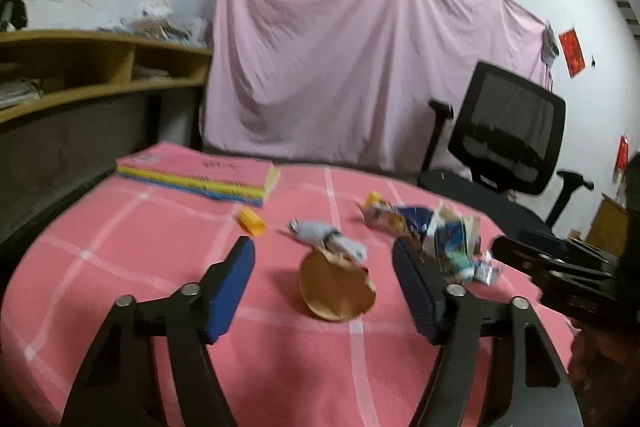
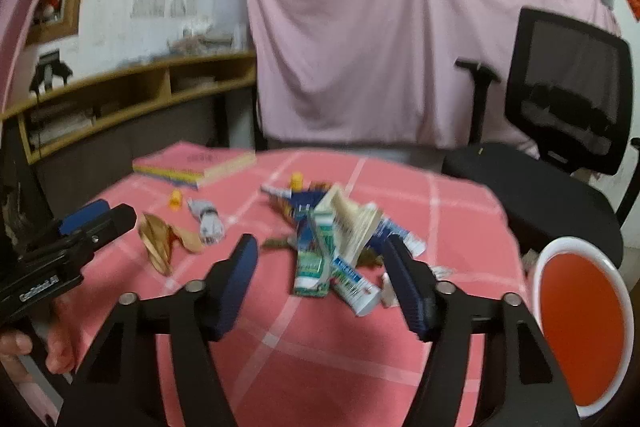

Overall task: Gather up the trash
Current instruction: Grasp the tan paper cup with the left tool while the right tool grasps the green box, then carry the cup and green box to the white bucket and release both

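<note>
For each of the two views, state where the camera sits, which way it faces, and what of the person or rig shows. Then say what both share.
Left wrist: sits behind the left tool, open, facing across the pink checked table toward a brown dried leaf; the right tool enters at its right edge.

Right wrist: sits behind the right tool, open, facing the pile of toothpaste boxes; the left tool and a hand show at left, a red bin at right.

Shared: table, leaf, pile, pink book, black chair.

You have a pink checked cloth (image 1: 160, 247) over the surface, with a pink book (image 1: 200, 173) at its far left. Beyond hangs a pink sheet (image 1: 340, 47); a black office chair (image 1: 508, 131) stands far right, wooden shelves (image 1: 100, 67) far left.
</note>
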A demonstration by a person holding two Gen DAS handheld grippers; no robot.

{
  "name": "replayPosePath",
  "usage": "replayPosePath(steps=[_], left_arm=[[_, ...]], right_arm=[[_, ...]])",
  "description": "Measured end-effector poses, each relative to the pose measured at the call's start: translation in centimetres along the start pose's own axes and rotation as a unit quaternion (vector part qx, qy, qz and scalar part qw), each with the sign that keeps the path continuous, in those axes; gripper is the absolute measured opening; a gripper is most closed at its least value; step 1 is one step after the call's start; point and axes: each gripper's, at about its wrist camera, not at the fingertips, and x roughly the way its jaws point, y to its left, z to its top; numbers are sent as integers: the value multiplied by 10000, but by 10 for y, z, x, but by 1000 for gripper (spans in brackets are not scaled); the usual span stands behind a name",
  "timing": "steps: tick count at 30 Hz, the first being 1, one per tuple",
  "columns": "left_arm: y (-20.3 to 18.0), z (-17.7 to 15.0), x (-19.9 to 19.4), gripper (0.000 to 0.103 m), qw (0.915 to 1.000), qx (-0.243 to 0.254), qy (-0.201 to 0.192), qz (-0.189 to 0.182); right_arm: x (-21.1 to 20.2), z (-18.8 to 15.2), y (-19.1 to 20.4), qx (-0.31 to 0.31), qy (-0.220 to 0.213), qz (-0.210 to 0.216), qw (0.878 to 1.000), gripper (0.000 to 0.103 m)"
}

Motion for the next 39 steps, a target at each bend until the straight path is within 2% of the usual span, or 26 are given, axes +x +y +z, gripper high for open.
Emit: replayPosePath(steps=[3,8,10,12,13,15,18,23,29,39], left_arm=[[-1,-2,12,54,9996,30,285,-74],[3,-3,25,54,9974,-112,680,-211],[6,-2,27,53,9963,-233,790,-259],[9,-1,26,48,9957,-315,820,-294],[10,-2,25,42,9955,-326,829,-308],[7,-3,24,42,9957,-300,824,-295],[5,-3,20,41,9965,-237,750,-283],[3,-4,15,40,9978,-146,592,-242],[-1,-4,7,40,9991,-34,356,-226],[-1,-4,-3,40,9996,-79,110,-265]], right_arm=[[14,-3,0,42,303,100,9995,46],[27,-8,-6,251,614,277,9974,42],[31,-8,-8,289,710,344,9965,35],[34,-8,-8,281,769,348,9960,34],[34,-8,-7,254,774,356,9960,29],[35,-8,-4,190,791,356,9960,23],[36,-9,-2,130,792,304,9963,22],[26,-10,2,89,574,267,9980,22],[1,-14,13,-83,-14,217,9997,22],[-18,-27,18,38,-410,105,9991,22]])
